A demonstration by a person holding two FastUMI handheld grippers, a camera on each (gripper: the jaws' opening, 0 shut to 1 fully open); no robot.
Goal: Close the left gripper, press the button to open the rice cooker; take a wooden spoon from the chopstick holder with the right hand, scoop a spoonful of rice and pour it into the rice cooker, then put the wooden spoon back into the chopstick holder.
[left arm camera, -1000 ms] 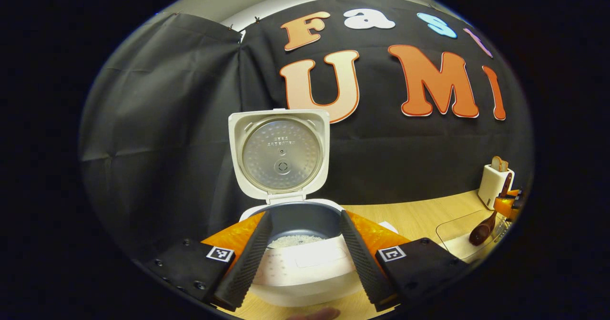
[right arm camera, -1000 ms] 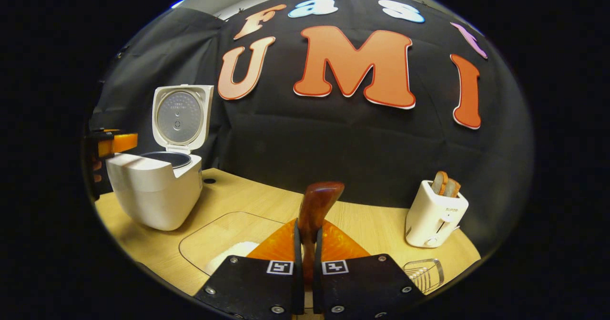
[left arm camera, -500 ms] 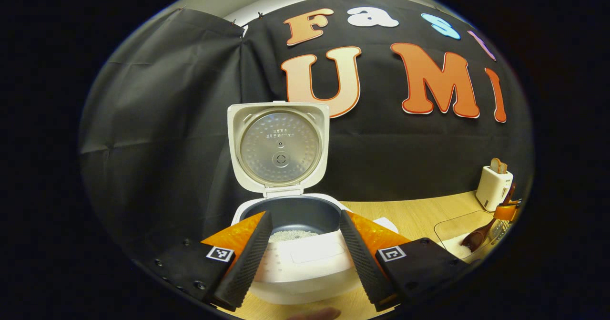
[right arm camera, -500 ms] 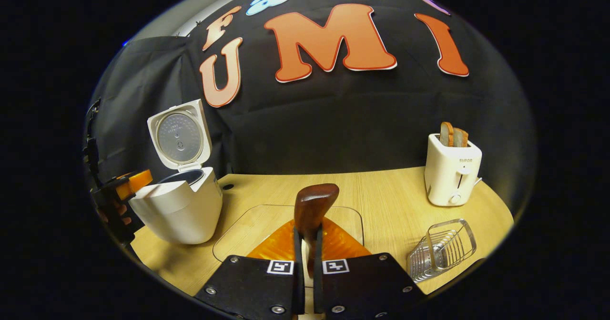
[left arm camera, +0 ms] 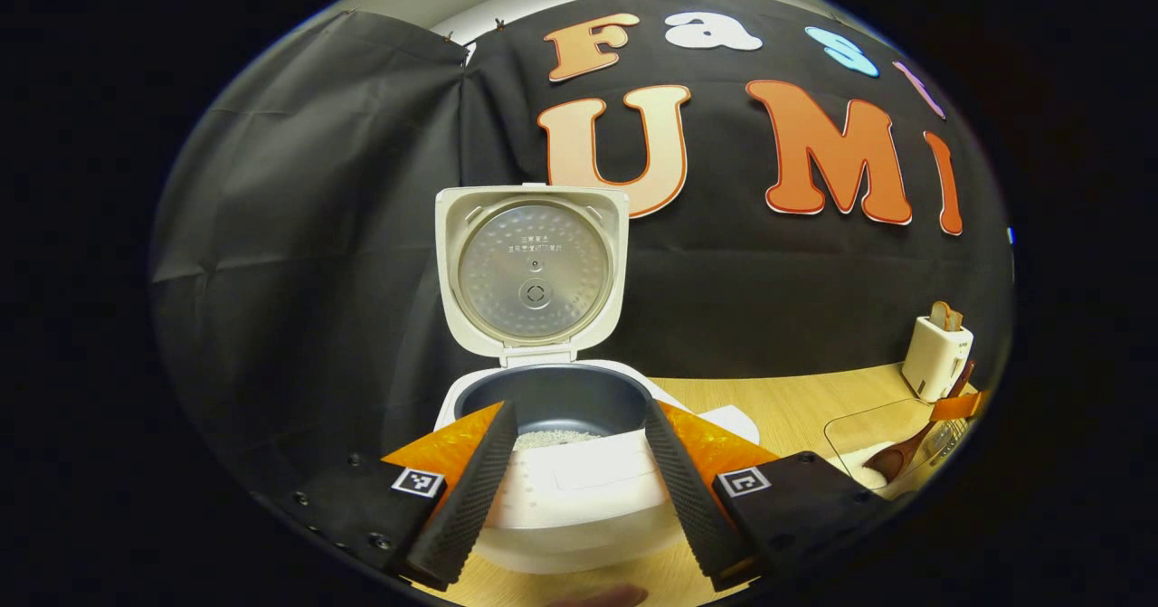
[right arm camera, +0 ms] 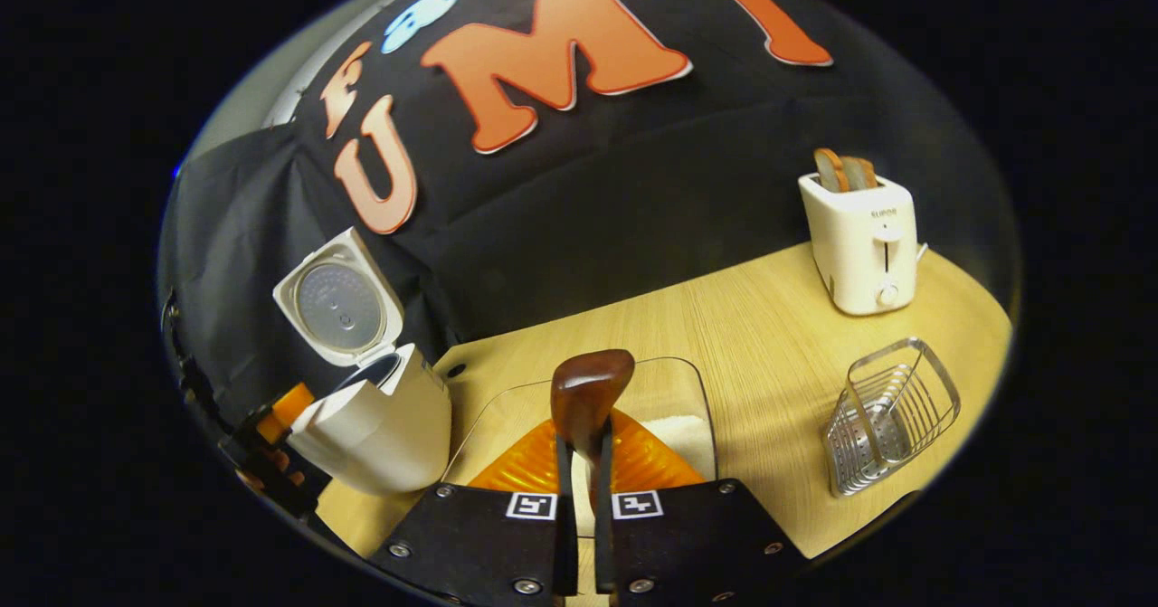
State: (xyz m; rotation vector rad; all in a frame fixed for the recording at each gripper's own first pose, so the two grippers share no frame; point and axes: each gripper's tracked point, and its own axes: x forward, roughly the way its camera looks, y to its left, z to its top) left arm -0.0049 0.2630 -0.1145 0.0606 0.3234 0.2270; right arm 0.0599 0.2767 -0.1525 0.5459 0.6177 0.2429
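- Left gripper (left arm camera: 579, 480): fingers spread wide, holding nothing, hovering in front of the white rice cooker (left arm camera: 579, 489). Its lid (left arm camera: 532, 268) is up, so the button step looks done.
- Dark inner pot (left arm camera: 556, 399) is open, with a thin layer of white grains on its bottom, at 12 o'clock from the left gripper.
- Right gripper (right arm camera: 579, 462): fingers nearly together, clamped on the handle of the dark brown wooden spoon (right arm camera: 588, 394); the bowl points forward, over the clear glass tray (right arm camera: 669, 390).
- White rice pile (right arm camera: 683, 431) lies in the tray at about 2 o'clock from the spoon bowl. Can't tell if the spoon touches the rice or is loaded.
- Wire-mesh metal chopstick holder (right arm camera: 891, 417) sits at 3 o'clock of the tray on the light wooden table (right arm camera: 751, 336), apart from the tray; the spoon is out of it.
- White toaster (right arm camera: 859, 241) with bread slices is at 12 o'clock of the holder, not part of the task.
- Handling guess: spoon is stiff and light, its smooth finish maybe slippery; holding the handle well back from the bowl, as now, seems right.
- Rice is loose and spills easily, so keep the bowl level on the way to the cooker, which lies at 9 o'clock from the tray.
- Stage guess: scooping about to happen or under way; pouring and spoon return not yet done.
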